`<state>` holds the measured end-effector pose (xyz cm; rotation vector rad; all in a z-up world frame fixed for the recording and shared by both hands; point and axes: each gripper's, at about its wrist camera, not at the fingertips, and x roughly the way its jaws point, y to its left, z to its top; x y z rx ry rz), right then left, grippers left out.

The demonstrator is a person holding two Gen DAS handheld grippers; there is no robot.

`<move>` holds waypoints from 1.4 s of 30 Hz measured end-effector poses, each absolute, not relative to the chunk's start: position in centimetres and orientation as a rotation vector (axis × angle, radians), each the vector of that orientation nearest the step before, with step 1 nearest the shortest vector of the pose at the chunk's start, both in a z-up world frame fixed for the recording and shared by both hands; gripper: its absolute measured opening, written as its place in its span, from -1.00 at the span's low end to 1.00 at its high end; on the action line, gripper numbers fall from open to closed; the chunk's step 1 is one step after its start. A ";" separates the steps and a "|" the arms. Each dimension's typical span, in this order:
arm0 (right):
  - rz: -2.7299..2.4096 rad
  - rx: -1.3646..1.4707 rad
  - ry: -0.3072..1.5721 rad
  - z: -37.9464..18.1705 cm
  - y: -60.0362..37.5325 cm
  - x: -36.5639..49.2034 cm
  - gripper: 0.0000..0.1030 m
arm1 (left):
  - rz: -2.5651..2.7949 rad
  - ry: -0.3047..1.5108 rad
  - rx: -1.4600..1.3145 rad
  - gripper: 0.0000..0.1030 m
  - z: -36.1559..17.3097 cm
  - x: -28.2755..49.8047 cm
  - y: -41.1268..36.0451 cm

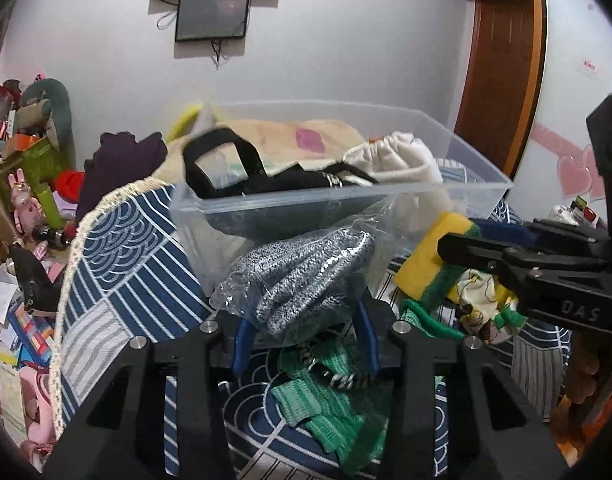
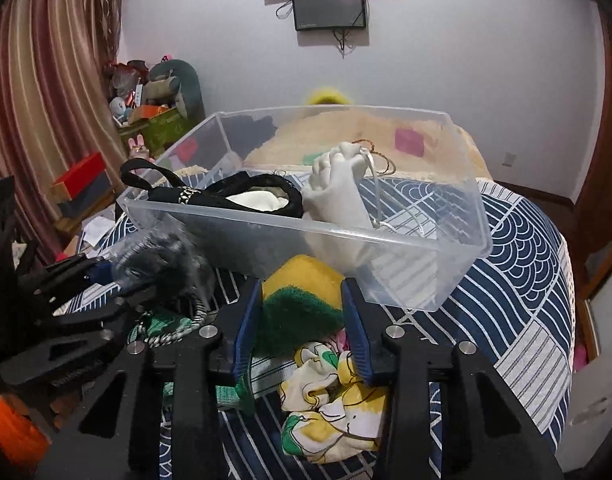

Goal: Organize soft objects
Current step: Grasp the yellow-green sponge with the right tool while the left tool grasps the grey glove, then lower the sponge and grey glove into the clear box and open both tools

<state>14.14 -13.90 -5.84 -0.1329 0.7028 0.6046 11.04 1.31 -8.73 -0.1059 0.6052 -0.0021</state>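
Note:
My left gripper is shut on a clear plastic bag with a grey knit item and holds it in front of the clear plastic box; the bag shows blurred in the right wrist view. My right gripper is shut on a yellow and green sponge, also seen in the left wrist view. The box holds a black strap bag and a white drawstring pouch.
A green knit cloth and a yellow, white and green printed cloth lie on the blue wave-pattern cover. Cluttered boxes and toys stand at the left. A beige blanket lies behind the box.

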 end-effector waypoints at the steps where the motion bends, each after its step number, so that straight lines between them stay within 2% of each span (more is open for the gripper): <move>1: 0.604 -0.132 0.693 -5.7 -14.0 13.9 -0.31 | 0.005 0.593 -0.105 -0.17 -8.4 10.7 1.3; 13: 0.620 -0.116 0.500 -0.7 -15.6 10.9 -0.32 | -0.006 0.458 -0.099 -0.17 -3.3 8.1 1.6; 22: 0.548 -0.086 0.428 0.9 -16.4 12.4 -0.32 | -0.048 0.414 -0.141 -0.16 -0.2 10.4 1.5; 42: 0.481 -0.129 0.589 -3.3 -15.8 16.6 -0.32 | -0.026 0.613 -0.080 -0.15 -5.0 19.1 -0.7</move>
